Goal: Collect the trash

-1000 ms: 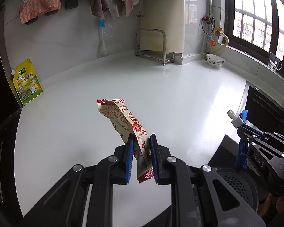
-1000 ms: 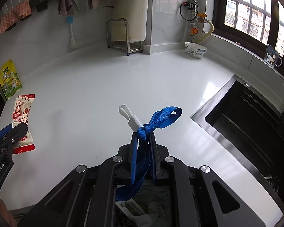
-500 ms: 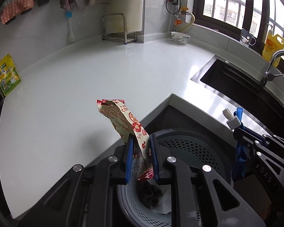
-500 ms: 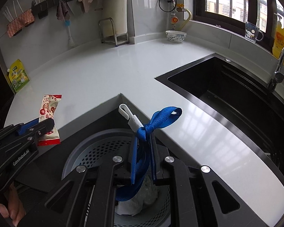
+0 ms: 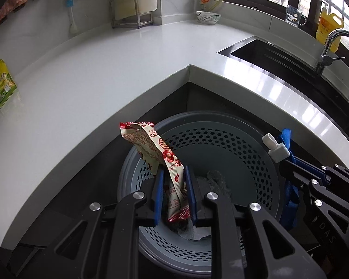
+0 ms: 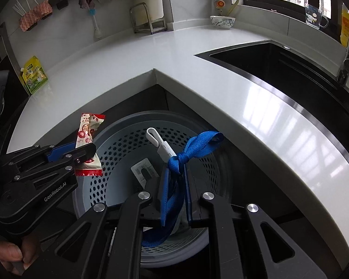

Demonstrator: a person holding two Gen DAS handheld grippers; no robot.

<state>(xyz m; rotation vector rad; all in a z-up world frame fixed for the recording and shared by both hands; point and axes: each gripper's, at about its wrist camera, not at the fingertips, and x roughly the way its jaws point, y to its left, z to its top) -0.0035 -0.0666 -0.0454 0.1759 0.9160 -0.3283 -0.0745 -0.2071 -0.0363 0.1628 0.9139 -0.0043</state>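
Both grippers are carried off the counter [image 5: 104, 74] since a second ago and are now held over the grey bin [image 5: 221, 139]. A red-and-white wrapper [image 5: 165, 155] is pinched in the nearly closed left gripper [image 5: 173, 187], upright above the bin. A knotted blue strap [image 6: 188, 153] with white clip [image 6: 158, 141] is clamped in the right gripper [image 6: 174, 186].

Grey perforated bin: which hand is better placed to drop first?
Right, marginally. The right tool holds the knotted blue strap over the middle of the grey perforated bin. The left tool holds the red-and-white snack wrapper nearer the bin's rim.
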